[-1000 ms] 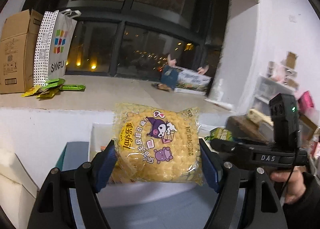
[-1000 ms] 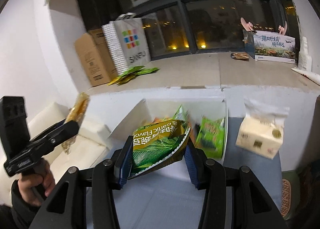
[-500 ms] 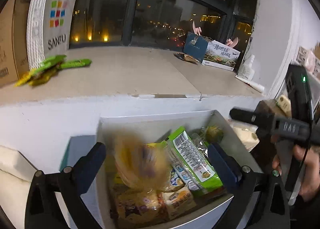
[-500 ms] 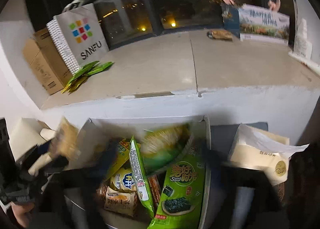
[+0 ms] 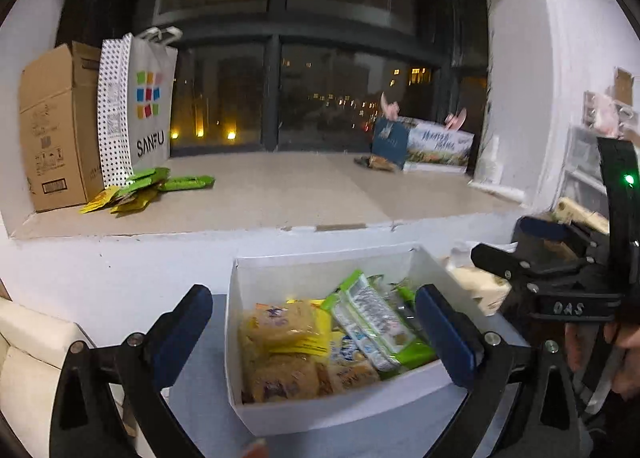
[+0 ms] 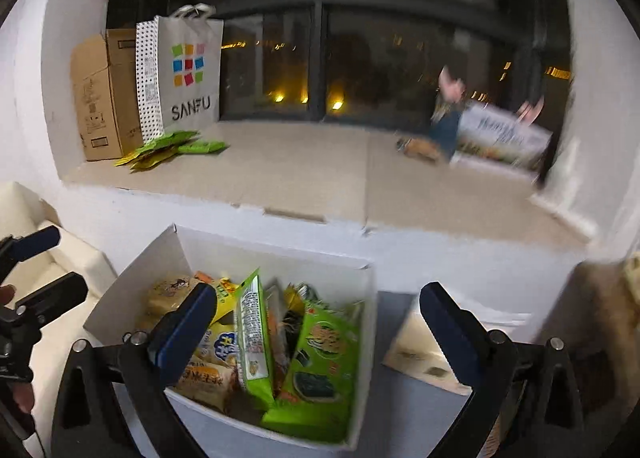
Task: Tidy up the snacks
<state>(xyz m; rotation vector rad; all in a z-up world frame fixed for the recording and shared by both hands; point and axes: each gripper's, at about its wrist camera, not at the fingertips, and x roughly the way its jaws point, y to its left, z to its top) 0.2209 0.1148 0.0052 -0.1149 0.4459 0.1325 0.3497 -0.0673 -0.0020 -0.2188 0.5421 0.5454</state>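
Observation:
A white box [image 5: 320,262] full of snack packs stands below the window sill. In it lie a yellow pack [image 5: 280,322] and a green-and-white pack [image 5: 372,322]. My left gripper [image 5: 312,310] hovers over the box, open, with nothing between its fingers. In the right wrist view the same box [image 6: 280,254] holds a green seaweed pack [image 6: 320,362] and an upright green-and-white pack [image 6: 252,338]. My right gripper [image 6: 318,298] is open and empty above them. Each gripper shows in the other's view: the right gripper [image 5: 504,242] and the left gripper [image 6: 60,262].
On the window sill [image 5: 280,194] stand a cardboard box [image 5: 56,126], a SANFU paper bag [image 5: 140,106], loose green and yellow sachets [image 5: 148,186] and a printed blue box [image 5: 420,142]. A tissue box [image 6: 432,354] sits right of the white box, a cream seat [image 5: 24,342] on its left.
Both grippers opened and let go: the yellow pack left the left gripper, the green pack left the right one, and both dropped towards the box. Both views now look down at the box.

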